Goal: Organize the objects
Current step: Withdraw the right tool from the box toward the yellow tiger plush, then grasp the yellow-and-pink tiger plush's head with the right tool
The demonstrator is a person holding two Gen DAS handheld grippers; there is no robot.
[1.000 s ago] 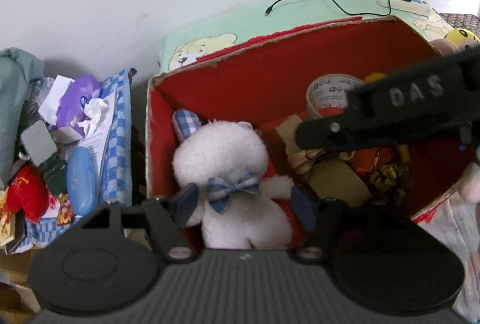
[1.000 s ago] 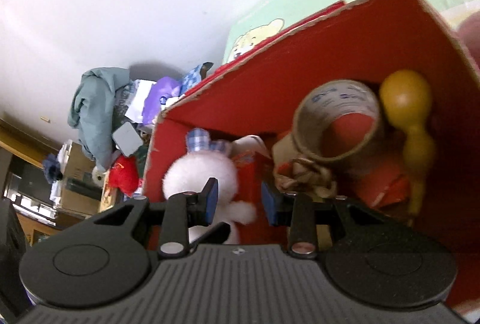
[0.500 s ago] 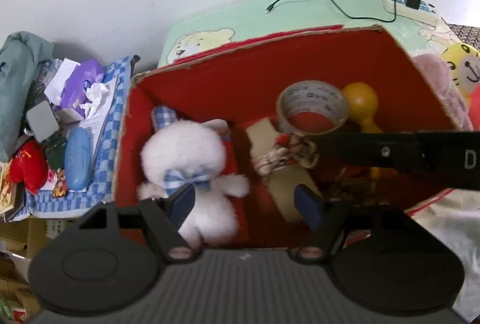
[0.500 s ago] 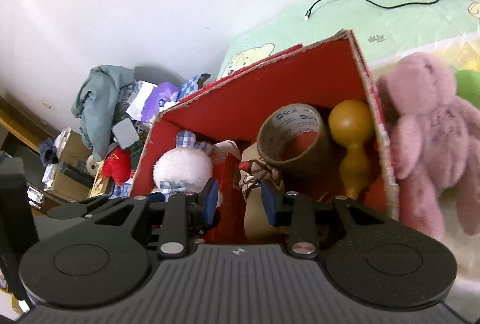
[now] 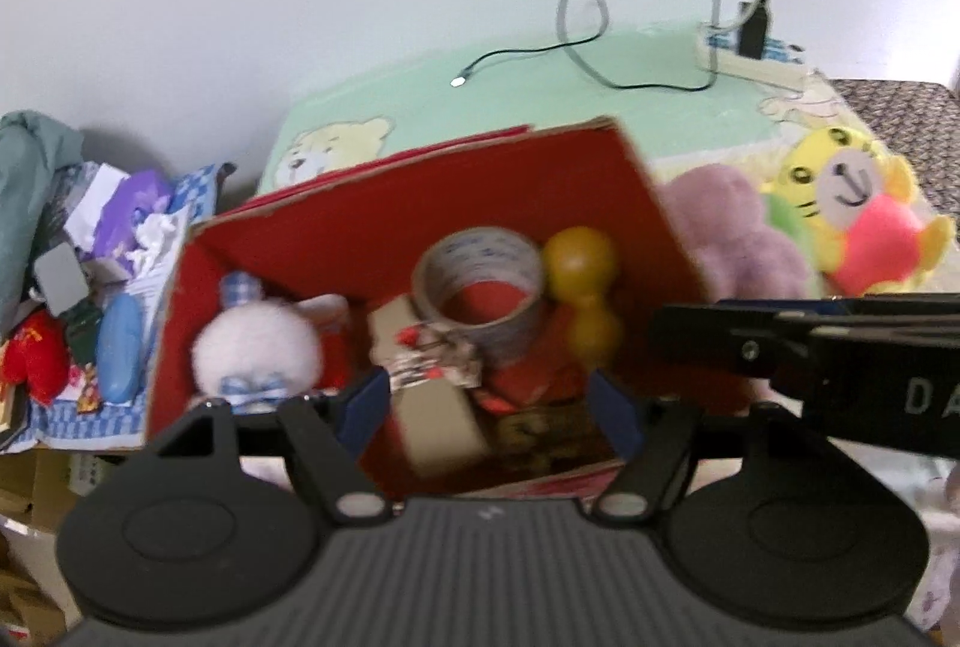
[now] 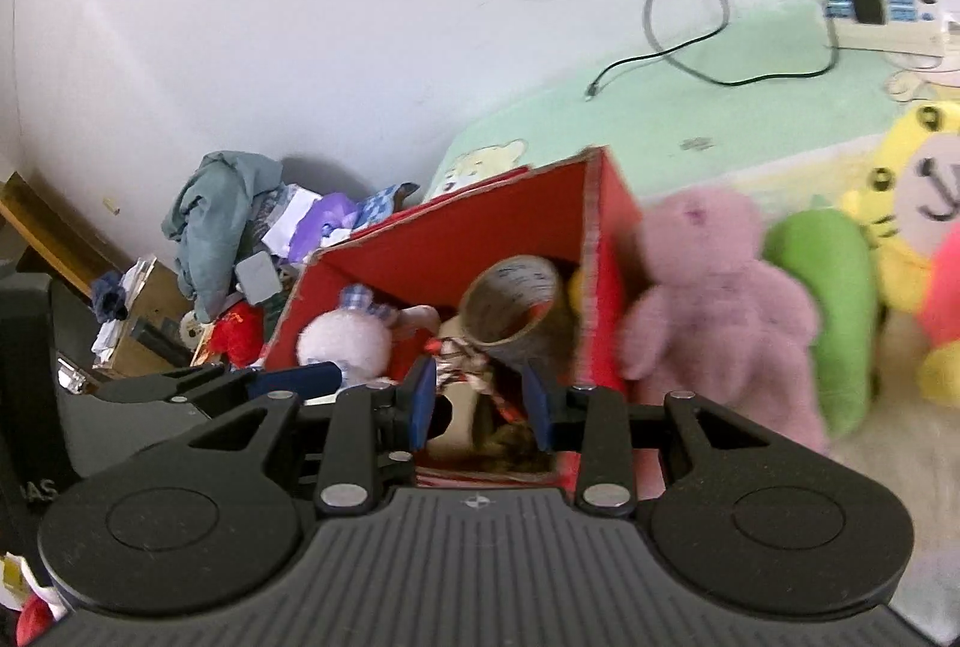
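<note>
Red box [image 5: 432, 203], open-topped, on the green bedspread [image 5: 540, 77], below and ahead of both tongs. Contents: white plush [image 5: 258, 347], tape roll [image 5: 480, 281], yellow gourd [image 5: 582, 287].
Left gripper [image 5: 486, 407]: jaws apart, just been opening, nothing between.
Right gripper [image 6: 480, 401]: jaws narrowly apart, empty, tilted down over the near rim.
Right view alone shows the whole pink bear [image 6: 720, 311] beside the box.

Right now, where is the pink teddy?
The pink teddy lies outside the red box, touching its right wall in the right wrist view, with a green plush on its other side.
</note>
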